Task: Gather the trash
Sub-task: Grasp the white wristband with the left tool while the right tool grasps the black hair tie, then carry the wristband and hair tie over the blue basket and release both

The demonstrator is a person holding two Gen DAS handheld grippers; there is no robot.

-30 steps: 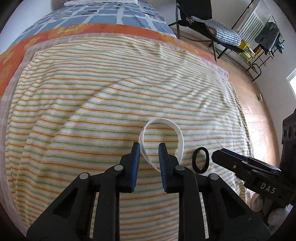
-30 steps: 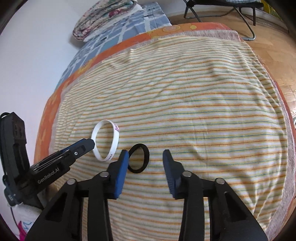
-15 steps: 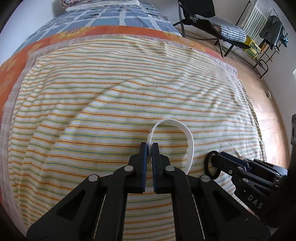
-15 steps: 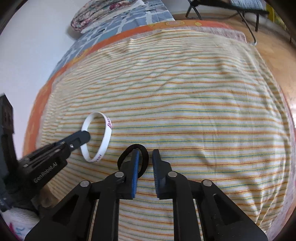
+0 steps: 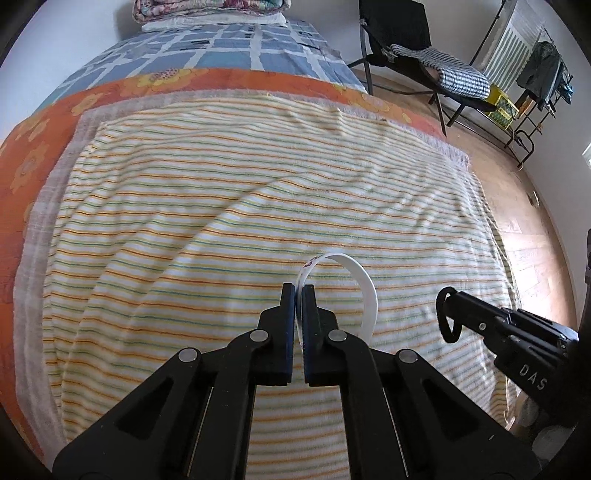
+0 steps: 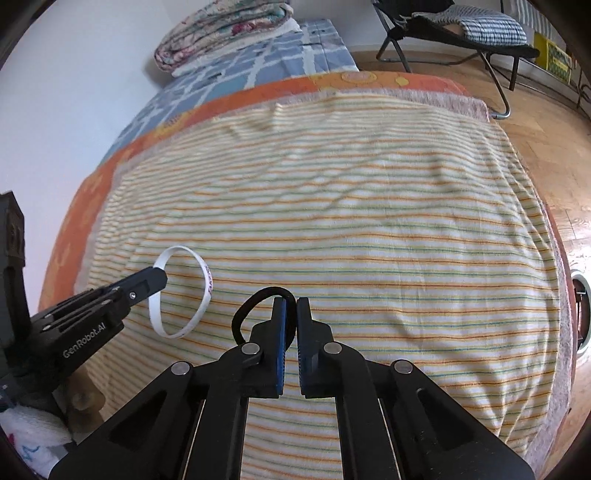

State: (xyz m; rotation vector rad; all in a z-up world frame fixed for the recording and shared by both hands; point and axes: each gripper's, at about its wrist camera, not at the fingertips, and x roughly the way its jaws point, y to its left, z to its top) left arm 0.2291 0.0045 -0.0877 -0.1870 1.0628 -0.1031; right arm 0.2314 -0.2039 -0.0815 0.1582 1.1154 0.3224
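Note:
My left gripper [image 5: 299,291] is shut on a white wristband [image 5: 364,286] and holds it above the striped blanket [image 5: 184,221]. It also shows in the right wrist view [image 6: 159,275] with the wristband [image 6: 199,306] hanging from its tip. My right gripper [image 6: 291,304] is shut on a black hair tie [image 6: 247,310], lifted off the blanket [image 6: 369,221]. In the left wrist view the right gripper [image 5: 456,299] shows at right with the hair tie [image 5: 445,317] at its tip.
The striped blanket covers a bed with an orange floral sheet [image 5: 33,147] and a blue checked cover [image 5: 221,44]. Folded bedding [image 6: 221,33] lies at the head. A black folding chair [image 5: 424,55] and wooden floor [image 6: 554,147] are to the right.
Both grippers closed, the left on the white wristband and the right on the black hair tie. Both have since lifted their items off the blanket.

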